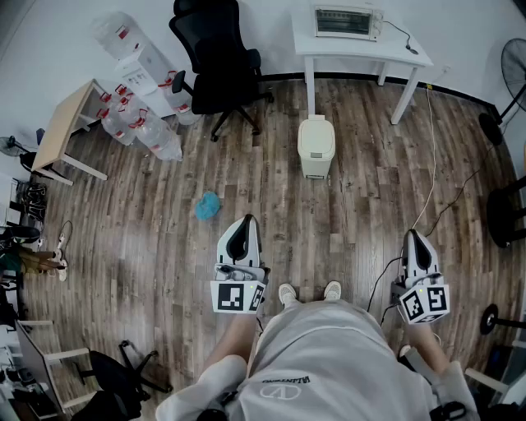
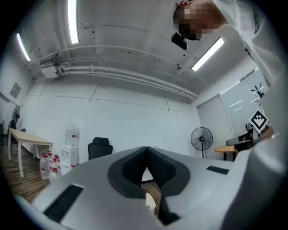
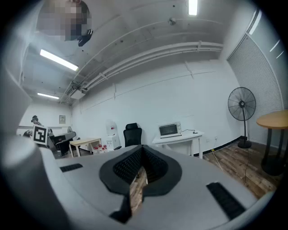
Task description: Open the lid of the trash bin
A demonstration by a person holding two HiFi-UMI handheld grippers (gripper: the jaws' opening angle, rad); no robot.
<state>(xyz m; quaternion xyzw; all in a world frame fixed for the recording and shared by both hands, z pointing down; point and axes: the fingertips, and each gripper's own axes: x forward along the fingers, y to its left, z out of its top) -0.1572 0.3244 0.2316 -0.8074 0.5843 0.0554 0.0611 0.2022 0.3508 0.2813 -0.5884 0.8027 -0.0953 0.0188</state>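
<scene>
Trash bin [image 1: 316, 146]: lid looks shut, standing well ahead of both grippers, roughly btwn their lines. Task not started; approach + lift all left. Left gripper [image 1: 246, 224] & right gripper [image 1: 413, 238]: jaws pressed together, nothing held. Left gripper view shows a bin sliver thru the gap under its tips. Right gripper view misses it and shows a toaster oven [image 3: 170, 130] far ahead.

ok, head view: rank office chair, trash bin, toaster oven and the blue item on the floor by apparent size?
1. office chair
2. trash bin and toaster oven: look about alike, so not ranked
3. blue item
</scene>
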